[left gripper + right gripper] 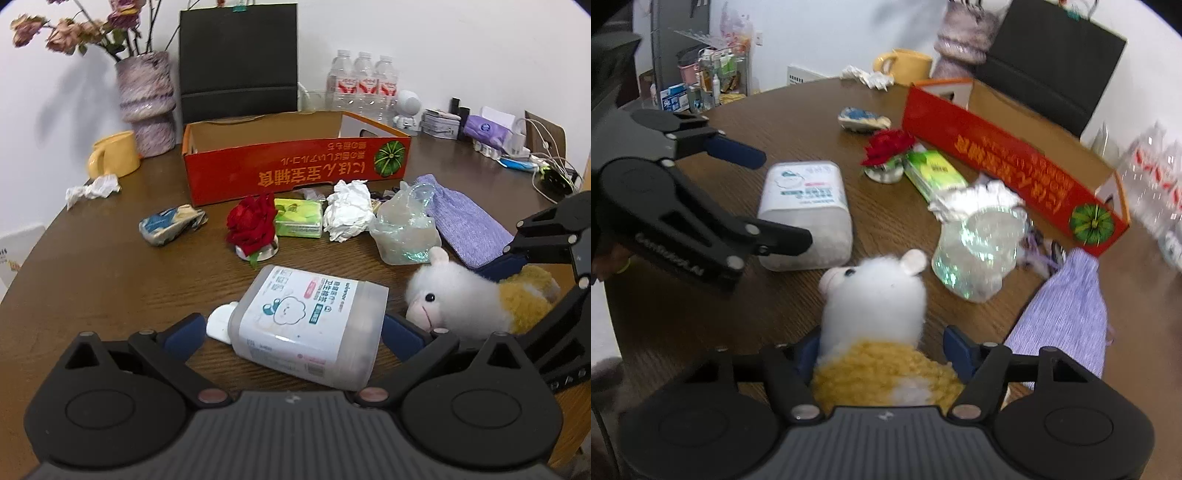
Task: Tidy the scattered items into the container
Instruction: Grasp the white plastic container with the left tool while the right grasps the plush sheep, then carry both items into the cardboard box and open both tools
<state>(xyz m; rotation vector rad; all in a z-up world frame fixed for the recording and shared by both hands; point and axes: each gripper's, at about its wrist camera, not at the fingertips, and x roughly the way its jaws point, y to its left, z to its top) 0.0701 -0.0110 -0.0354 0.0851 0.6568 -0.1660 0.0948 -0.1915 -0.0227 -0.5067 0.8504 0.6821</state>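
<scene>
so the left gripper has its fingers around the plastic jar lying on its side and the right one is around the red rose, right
Not quite. The right gripper is around the plush toy, not the red rose, which sits untouched near the red box; the right wrist view shows this. The left gripper does straddle the plastic jar.

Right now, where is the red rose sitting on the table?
In the left wrist view the red rose stands mid-table just in front of the orange box, beside the green packet on its right, beyond the cotton swab tub.
</scene>
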